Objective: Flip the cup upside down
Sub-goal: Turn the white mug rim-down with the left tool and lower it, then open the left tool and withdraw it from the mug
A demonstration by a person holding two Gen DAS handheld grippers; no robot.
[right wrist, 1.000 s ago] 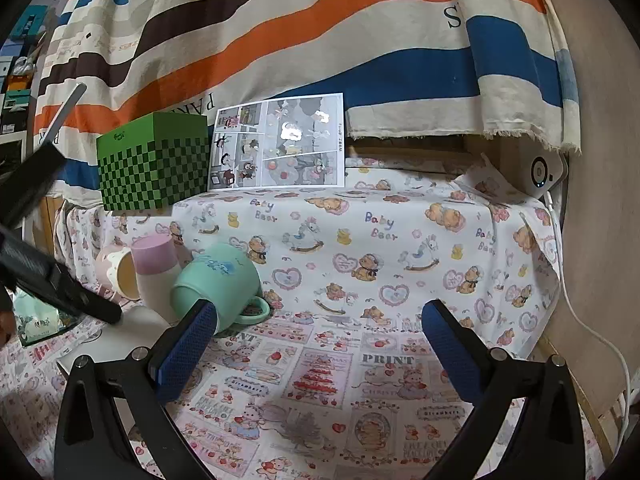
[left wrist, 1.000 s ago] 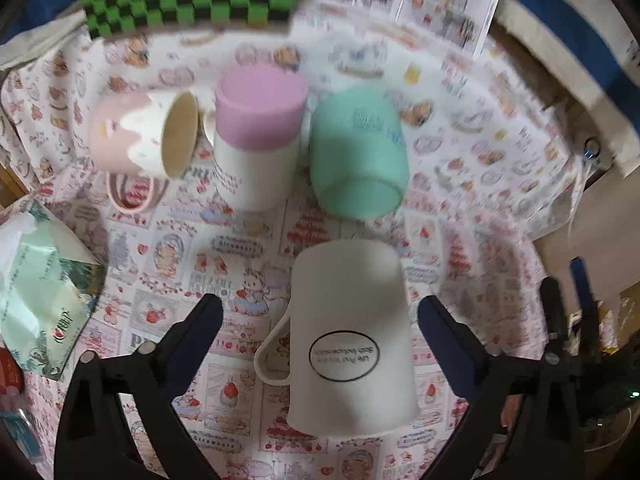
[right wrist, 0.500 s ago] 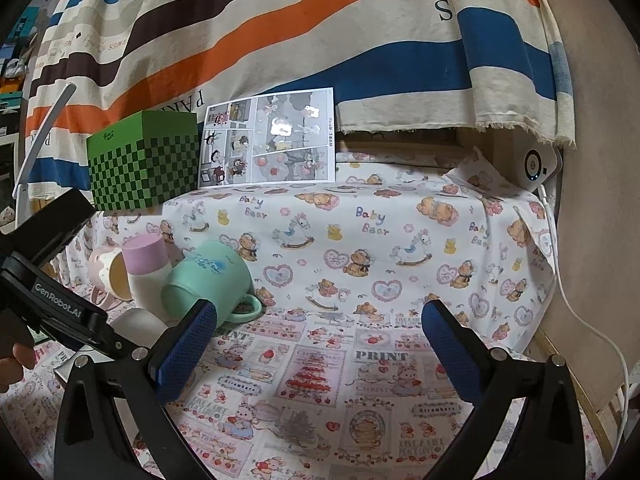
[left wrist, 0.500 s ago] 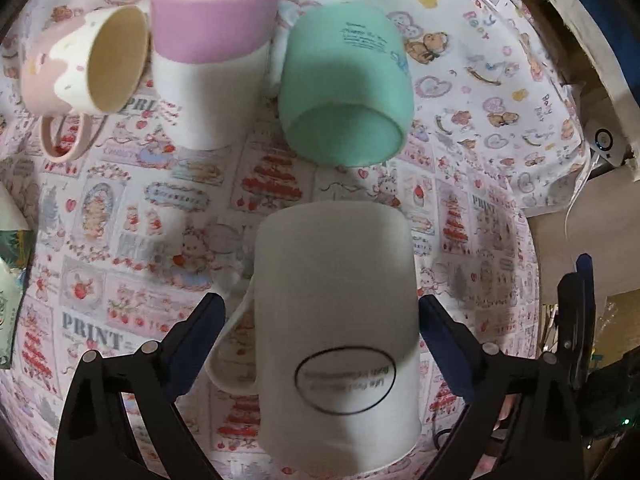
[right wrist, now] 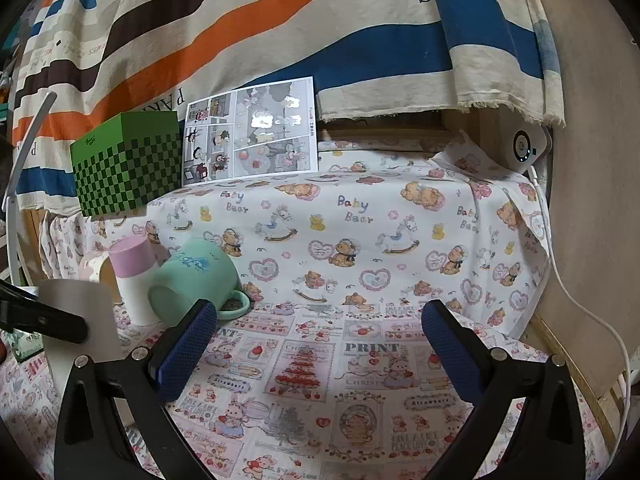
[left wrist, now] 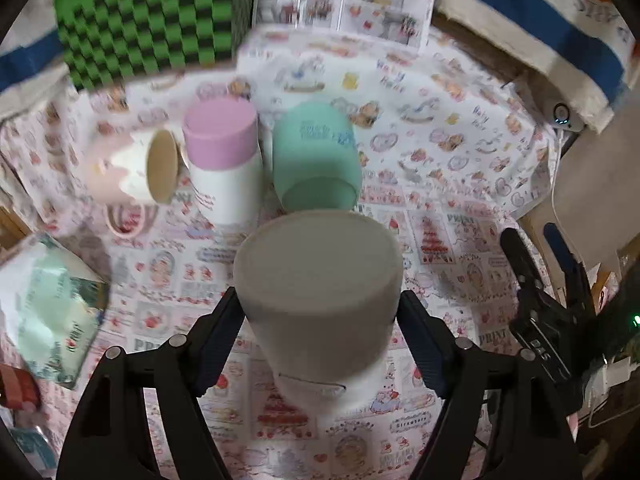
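A white mug [left wrist: 320, 300] stands with its flat base up between the fingers of my left gripper [left wrist: 320, 332], which press on its two sides. In the right wrist view the same white mug [right wrist: 80, 312] shows at the left edge with a black left finger [right wrist: 44, 320] across it. My right gripper [right wrist: 316, 348] is open and empty, above the printed cloth to the right of the mugs.
Behind the white mug are a mint mug [left wrist: 316, 160] on its side, a pink-topped white cup [left wrist: 224, 160] and a pink mug [left wrist: 132, 168] on its side. A green checkered box [left wrist: 148, 20] and a comic card [right wrist: 252, 132] stand at the back. A green packet [left wrist: 52, 308] lies left.
My left gripper has closed on the white mug and turned it from lying on its side to base up. The right gripper has barely moved.
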